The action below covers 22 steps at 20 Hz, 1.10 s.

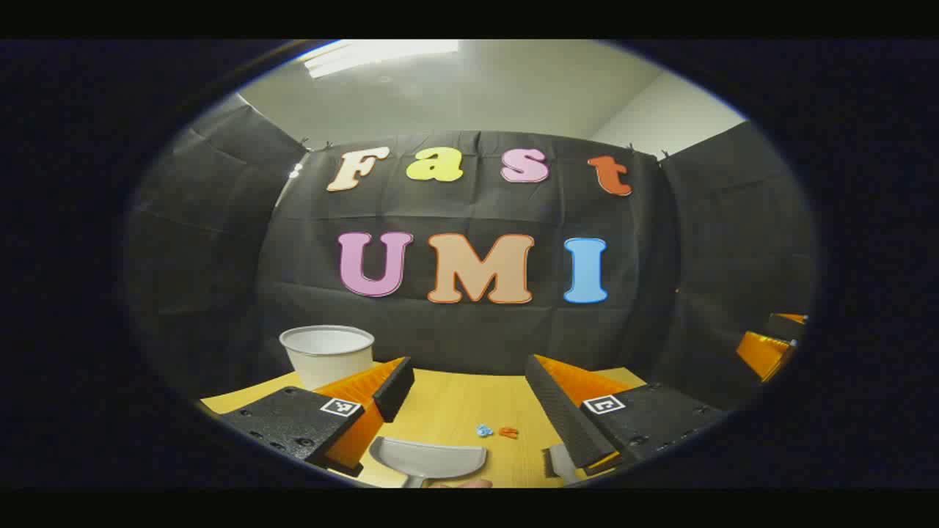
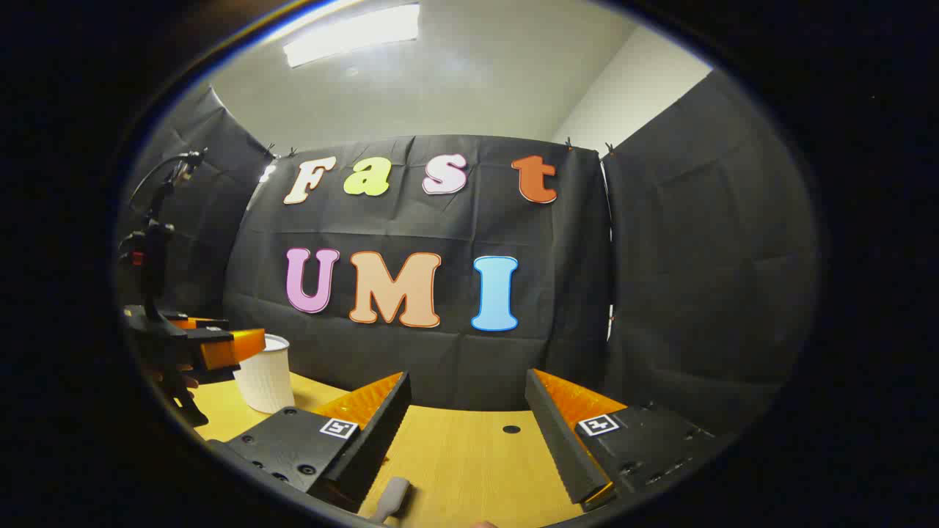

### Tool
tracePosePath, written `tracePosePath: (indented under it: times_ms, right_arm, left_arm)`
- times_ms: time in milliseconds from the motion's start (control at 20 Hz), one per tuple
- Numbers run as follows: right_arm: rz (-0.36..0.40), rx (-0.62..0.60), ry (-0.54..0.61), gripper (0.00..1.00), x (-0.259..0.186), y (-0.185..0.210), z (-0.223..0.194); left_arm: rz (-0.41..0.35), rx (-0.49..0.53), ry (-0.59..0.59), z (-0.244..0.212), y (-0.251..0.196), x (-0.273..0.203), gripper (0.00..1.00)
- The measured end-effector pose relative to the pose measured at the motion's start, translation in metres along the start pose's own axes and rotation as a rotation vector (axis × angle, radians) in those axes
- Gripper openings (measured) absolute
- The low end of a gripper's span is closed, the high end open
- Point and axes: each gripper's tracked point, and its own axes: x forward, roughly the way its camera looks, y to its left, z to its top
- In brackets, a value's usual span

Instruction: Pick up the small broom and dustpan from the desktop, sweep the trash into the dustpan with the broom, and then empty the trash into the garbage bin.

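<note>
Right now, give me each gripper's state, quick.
Left gripper: open, holding nothing, above the grey dustpan.
Right gripper: open, holding nothing, a grey handle lying on the desktop near its left finger.

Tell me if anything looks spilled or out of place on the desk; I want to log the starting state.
Two small scraps, one blue and one orange, lie loose on the wooden desk just beyond the grey dustpan. The white bin stands upright at the back left. Both tongs are open and empty.
</note>
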Motion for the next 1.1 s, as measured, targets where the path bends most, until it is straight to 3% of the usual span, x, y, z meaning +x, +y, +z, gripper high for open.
tracePosePath:
  times_ms: [250, 500, 900, 950, 1100]
  right_arm:
    - [-0.026, 0.035, 0.028, 0.92, 0.022, 0.015, -0.004]
    - [-0.025, 0.051, -0.012, 0.92, 0.026, 0.048, 0.014]
    - [-0.005, 0.009, -0.024, 0.92, 0.025, 0.08, 0.023]
    - [-0.003, 0.007, -0.025, 0.92, 0.025, 0.082, 0.023]
    - [0.024, 0.01, -0.05, 0.92, 0.029, 0.09, 0.029]
  left_arm:
    - [-0.082, 0.046, -0.058, 0.014, -0.015, -0.005, 0.94]
    - [-0.128, 0.047, -0.125, 0.033, 0.001, 0.0, 0.94]
    - [-0.123, 0.044, -0.124, 0.028, 0.026, 0.005, 0.94]
    - [-0.119, 0.042, -0.127, 0.029, 0.029, 0.004, 0.98]
    - [-0.085, 0.034, -0.132, 0.028, 0.042, 0.002, 0.94]
